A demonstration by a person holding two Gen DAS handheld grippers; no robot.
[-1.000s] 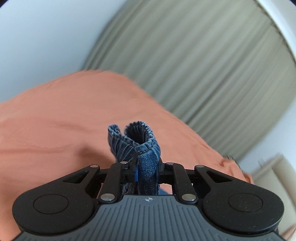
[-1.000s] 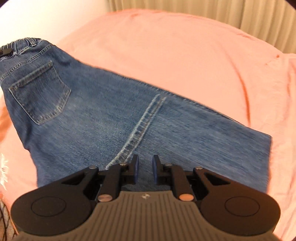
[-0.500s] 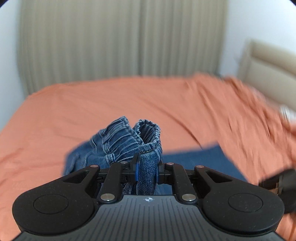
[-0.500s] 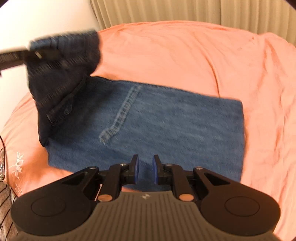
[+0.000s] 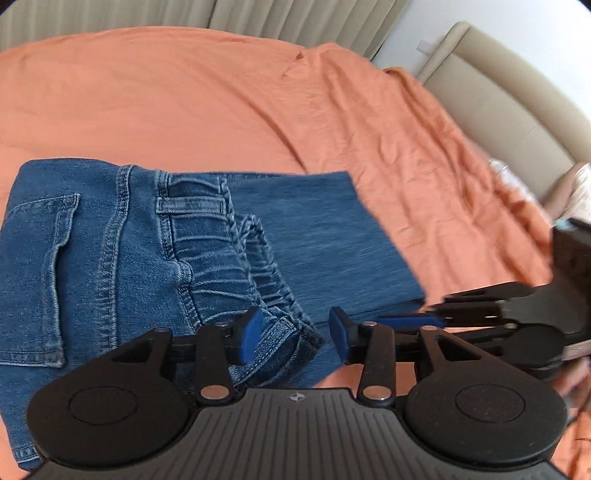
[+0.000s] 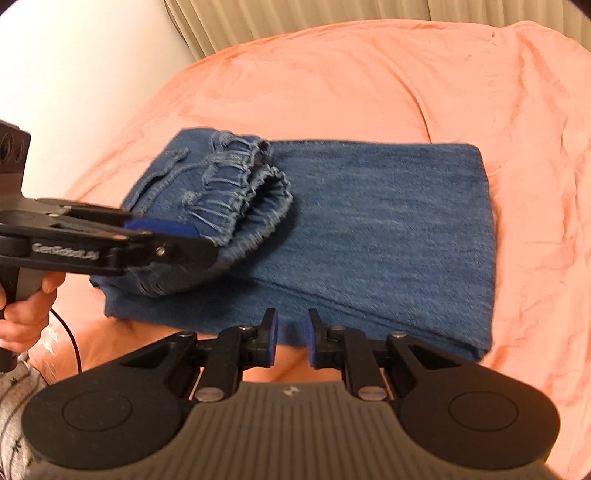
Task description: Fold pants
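Blue jeans (image 5: 314,236) lie on the orange bed, the top part folded over the legs (image 6: 388,206). The elastic waistband (image 5: 207,251) rests on the leg panel, back pocket (image 5: 40,258) facing up. My left gripper (image 5: 293,325) is over the waistband's near end and its jaws are opening. The denim lies between the pads, which no longer press on it. In the right wrist view this left gripper (image 6: 199,240) reaches in from the left. My right gripper (image 6: 292,332) hovers at the jeans' near edge, nearly shut with a narrow gap and nothing in it; it also shows as the right gripper (image 5: 406,319).
The orange sheet (image 5: 184,92) is wrinkled toward the beige headboard (image 5: 498,92). Curtains (image 6: 332,14) hang behind the bed. A person's hand (image 6: 22,314) holds the left gripper's handle, with a black cable (image 6: 70,339) hanging below it.
The left gripper carried the waistband across and down onto the legs, folding the jeans, then spread its jaws off the denim. The right gripper drew back toward the jeans' near edge.
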